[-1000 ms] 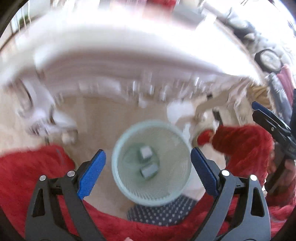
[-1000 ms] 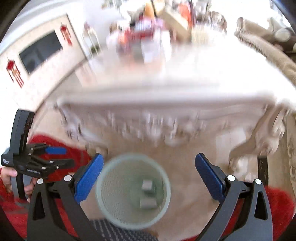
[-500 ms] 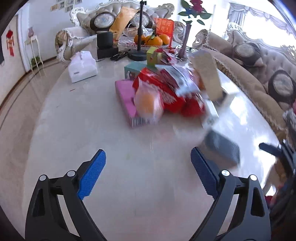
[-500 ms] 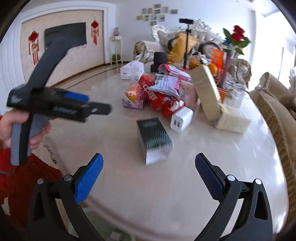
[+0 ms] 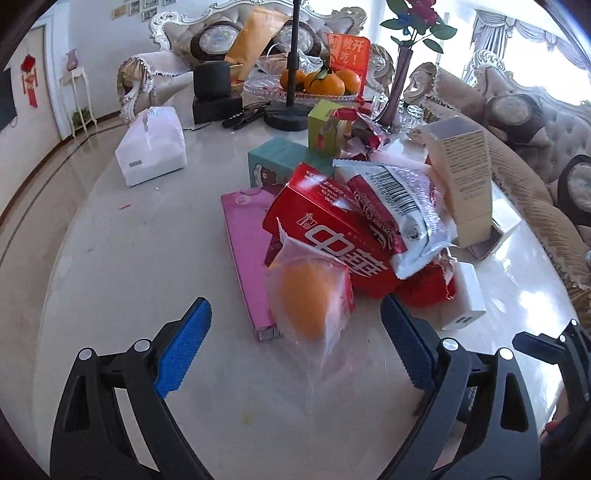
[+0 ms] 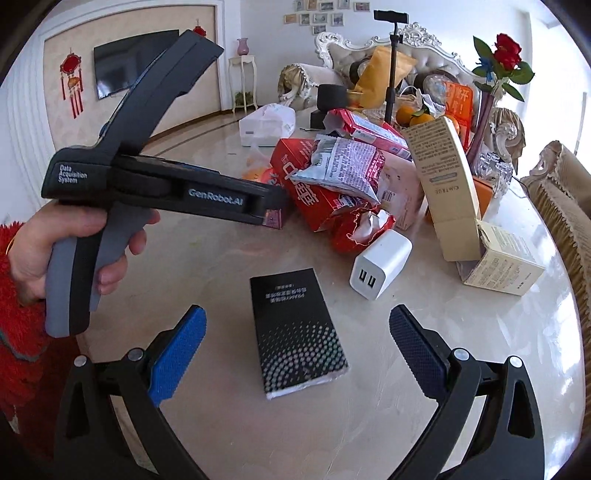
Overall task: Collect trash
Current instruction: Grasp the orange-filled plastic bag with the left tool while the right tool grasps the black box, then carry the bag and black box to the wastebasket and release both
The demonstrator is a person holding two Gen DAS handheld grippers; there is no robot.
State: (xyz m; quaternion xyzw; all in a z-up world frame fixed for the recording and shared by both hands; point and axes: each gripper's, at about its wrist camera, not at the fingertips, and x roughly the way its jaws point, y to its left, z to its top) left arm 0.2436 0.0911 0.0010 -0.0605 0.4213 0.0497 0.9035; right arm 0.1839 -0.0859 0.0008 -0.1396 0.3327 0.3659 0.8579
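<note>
Pretty fancy living room here. White walls, a glossy pale floor [image 5: 44, 155] with a dark inlaid border, and a big marble-look counter [image 5: 129, 258] in the middle. Ornate cream sofas [image 5: 517, 122] with carved trim wrap around the far side and the right. A TV [image 6: 133, 62] hangs on a beige panel with red knot decorations [image 6: 72, 83] beside it. Daylight pours through a curtained window [image 5: 524, 33] at the upper right.
</note>
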